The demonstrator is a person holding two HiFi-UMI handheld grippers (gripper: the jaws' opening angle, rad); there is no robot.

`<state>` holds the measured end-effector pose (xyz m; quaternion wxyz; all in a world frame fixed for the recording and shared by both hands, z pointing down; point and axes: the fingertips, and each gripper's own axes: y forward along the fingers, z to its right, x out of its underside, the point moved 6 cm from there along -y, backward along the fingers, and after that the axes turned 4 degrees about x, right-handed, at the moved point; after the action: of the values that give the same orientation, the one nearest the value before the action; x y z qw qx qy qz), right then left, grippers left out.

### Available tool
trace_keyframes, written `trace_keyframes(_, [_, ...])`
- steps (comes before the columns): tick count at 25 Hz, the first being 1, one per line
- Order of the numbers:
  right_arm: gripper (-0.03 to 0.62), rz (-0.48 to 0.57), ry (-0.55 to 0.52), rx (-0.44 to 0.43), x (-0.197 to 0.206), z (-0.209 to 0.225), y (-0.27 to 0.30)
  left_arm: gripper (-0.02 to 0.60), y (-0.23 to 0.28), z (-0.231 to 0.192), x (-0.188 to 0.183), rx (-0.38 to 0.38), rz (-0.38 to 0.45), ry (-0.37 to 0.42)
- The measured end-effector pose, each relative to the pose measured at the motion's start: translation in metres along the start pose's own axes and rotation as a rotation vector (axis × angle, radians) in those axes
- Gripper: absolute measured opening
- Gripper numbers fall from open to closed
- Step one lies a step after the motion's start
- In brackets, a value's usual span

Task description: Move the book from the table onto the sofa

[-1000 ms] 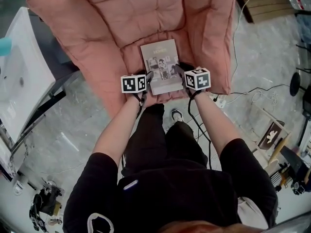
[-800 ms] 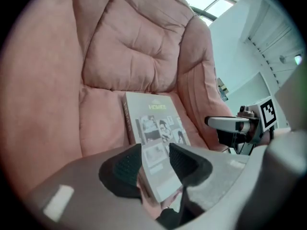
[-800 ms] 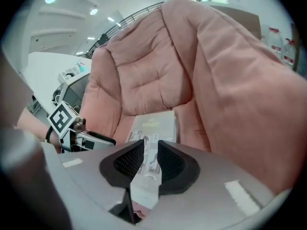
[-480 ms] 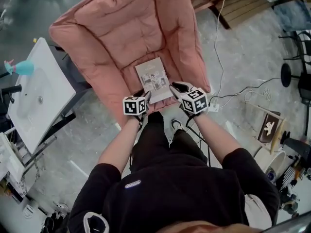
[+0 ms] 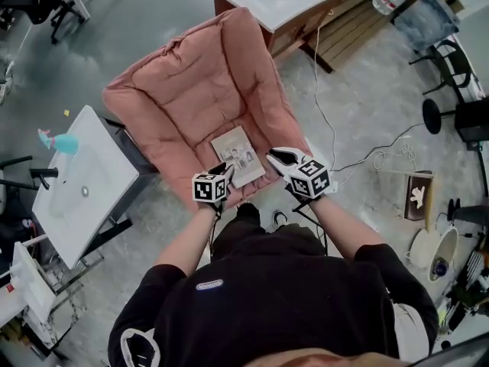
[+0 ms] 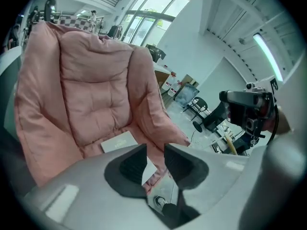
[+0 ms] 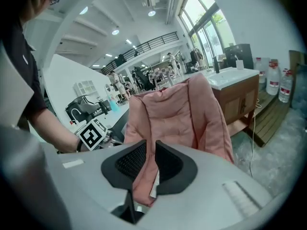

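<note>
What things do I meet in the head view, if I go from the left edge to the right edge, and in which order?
white table → book → brown picture frame. The pink sofa is left out, because the book lies on it.

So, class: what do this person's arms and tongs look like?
Left tongs and right tongs: pale grey bodies, black pads, each with a white cube bearing black square markers. Black short-sleeved top. The right tongs have just been closing, with nothing between them.

Book [image 5: 238, 157] on sofa [image 5: 191, 90] seat
</note>
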<state>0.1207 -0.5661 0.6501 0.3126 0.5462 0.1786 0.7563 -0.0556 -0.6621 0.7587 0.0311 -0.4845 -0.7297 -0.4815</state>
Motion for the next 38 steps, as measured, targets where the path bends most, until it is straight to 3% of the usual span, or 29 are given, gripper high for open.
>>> trace_keyframes(4, [0.087,0.077,-0.017,0.022,-0.022,-0.011,-0.030,0.106,-0.015,0.020,-0.023,0.006,0.052,0.025])
trace_keyframes(13, [0.080,0.224,-0.003,0.019,-0.024,-0.024,-0.096,0.106,-0.023,0.082,-0.034,0.003,0.056,0.160])
trace_keyframes(17, [0.067,0.306,-0.003,0.016,-0.029,-0.029,-0.140,0.106,-0.037,0.109,-0.043,0.007,0.124,0.171])
trace_keyframes(21, [0.063,0.414,-0.005,0.023,-0.034,-0.034,-0.198,0.100,-0.055,0.148,-0.061,0.017,0.206,0.233])
trace_keyframes(27, [0.037,0.559,-0.012,0.079,-0.033,-0.036,-0.280,0.080,-0.076,0.219,-0.083,0.095,0.300,0.299])
trace_keyframes(38, [0.029,0.757,0.038,0.221,0.006,-0.028,-0.410,0.052,-0.094,0.356,-0.107,0.283,0.383,0.515])
